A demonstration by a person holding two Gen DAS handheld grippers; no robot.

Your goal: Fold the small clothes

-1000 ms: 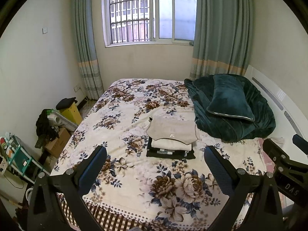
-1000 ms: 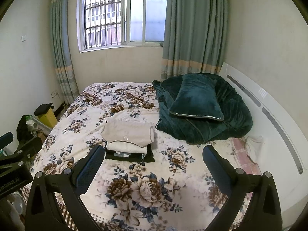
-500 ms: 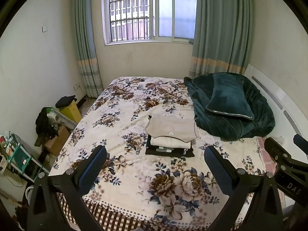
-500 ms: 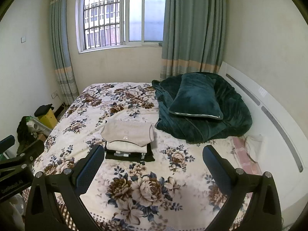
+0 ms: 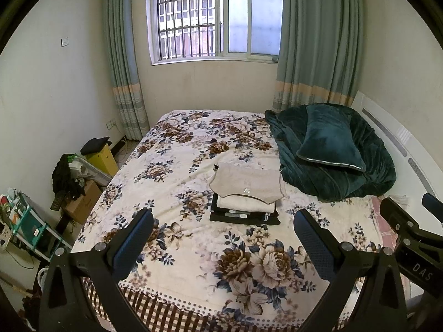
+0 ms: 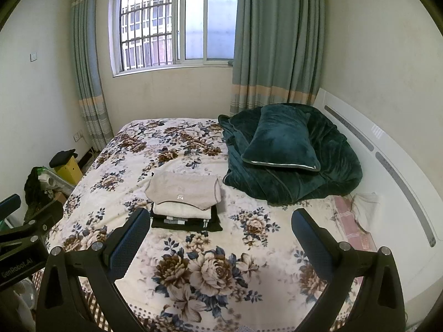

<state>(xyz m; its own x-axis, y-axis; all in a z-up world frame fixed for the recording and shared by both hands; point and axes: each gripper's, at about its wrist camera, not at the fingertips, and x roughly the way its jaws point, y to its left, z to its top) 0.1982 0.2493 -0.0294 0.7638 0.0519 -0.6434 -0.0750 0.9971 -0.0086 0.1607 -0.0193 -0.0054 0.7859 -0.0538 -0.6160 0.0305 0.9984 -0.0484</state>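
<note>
Folded clothes [image 5: 245, 196] sit stacked at twelve o'clock on the bed [image 5: 193, 249]; "DAS"-marked right tongs [image 6: 221, 238] and "GenRobot.AI"-marked left tongs [image 5: 223, 239] hover spread wide, holding nothing.

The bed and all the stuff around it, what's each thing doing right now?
left gripper: open, holding nothing
right gripper: open, holding nothing
stack of clothes: folded, piled on the bed
green blanket: bunched up
pillow: lying on the blanket
curtains: pulled apart

Black hand-held gripper [image 5: 223, 238] frame, blue pads [image 5: 133, 242], silver screws.
</note>
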